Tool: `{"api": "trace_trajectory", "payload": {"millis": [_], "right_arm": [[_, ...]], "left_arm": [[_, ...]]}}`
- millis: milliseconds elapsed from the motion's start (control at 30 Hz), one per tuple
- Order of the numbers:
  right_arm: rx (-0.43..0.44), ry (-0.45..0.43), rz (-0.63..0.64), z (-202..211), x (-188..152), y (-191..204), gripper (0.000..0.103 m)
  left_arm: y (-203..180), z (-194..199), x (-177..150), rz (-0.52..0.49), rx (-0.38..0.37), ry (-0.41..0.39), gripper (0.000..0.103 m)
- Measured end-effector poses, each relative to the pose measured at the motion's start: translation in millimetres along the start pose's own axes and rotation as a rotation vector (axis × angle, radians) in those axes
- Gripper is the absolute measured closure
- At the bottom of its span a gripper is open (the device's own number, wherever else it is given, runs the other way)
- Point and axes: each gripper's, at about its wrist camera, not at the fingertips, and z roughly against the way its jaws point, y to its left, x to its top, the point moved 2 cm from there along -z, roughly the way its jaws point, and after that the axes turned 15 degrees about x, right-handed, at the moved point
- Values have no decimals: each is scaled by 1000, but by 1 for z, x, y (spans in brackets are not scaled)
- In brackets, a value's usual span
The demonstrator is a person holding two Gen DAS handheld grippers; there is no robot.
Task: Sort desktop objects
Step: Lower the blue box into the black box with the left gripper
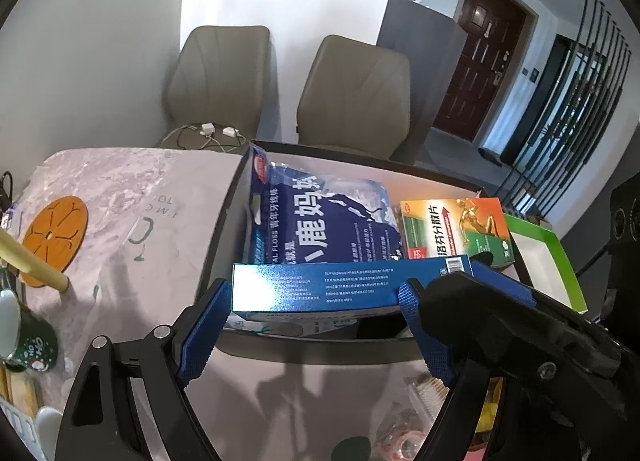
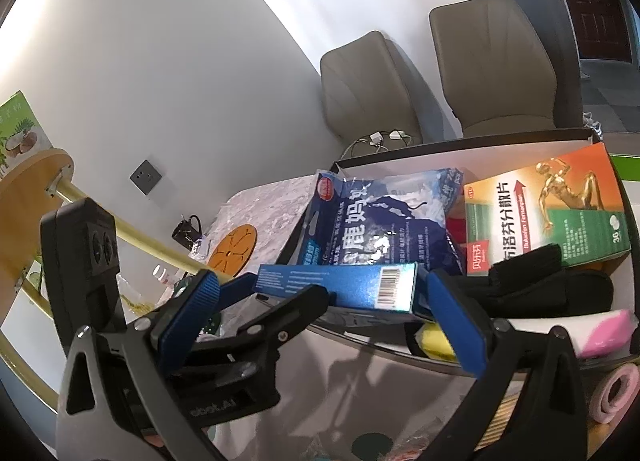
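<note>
Left wrist view: my left gripper (image 1: 316, 325) and right gripper (image 2: 324, 311) both seem to pinch the blue box (image 1: 344, 288) over the storage box (image 1: 320, 349), which holds a floss bag (image 1: 324, 221) and medicine carton (image 1: 456, 229).

Blue box (image 1: 320, 287), white print, barcode. Floss bag (image 1: 320, 221) navy, white characters, red badge. Medicine box (image 1: 456, 227) orange-green, gold figure. Coaster (image 1: 54, 239) left of frame, orange with cut segment lines. Tablecloth (image 1: 120, 197) pale marbled pink-grey. Pads (image 1: 200, 325) blue, knurled. Chairs (image 1: 356, 93) beige. Mug (image 1: 36, 345) lower left, dark green, Santa pattern.
</note>
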Motion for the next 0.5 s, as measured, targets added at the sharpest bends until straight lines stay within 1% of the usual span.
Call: {"api": "trace_trajectory", "payload": {"millis": [100,300,400,500], "right_arm": [[16,0,4,0,-1,3,0],[37,38,-28,-7,-5,-1,0],[23,50,-39,-10,-7,-6,0],[14,72,-68,-15,-10,-14,0]], "left_arm": [[4,1,0,8,0,-2,18],[7,-6,-1,1,24,18,18],[4,-14,-3,-9,19,38,18],[0,-20,-5,-29,34,52,18]]}}
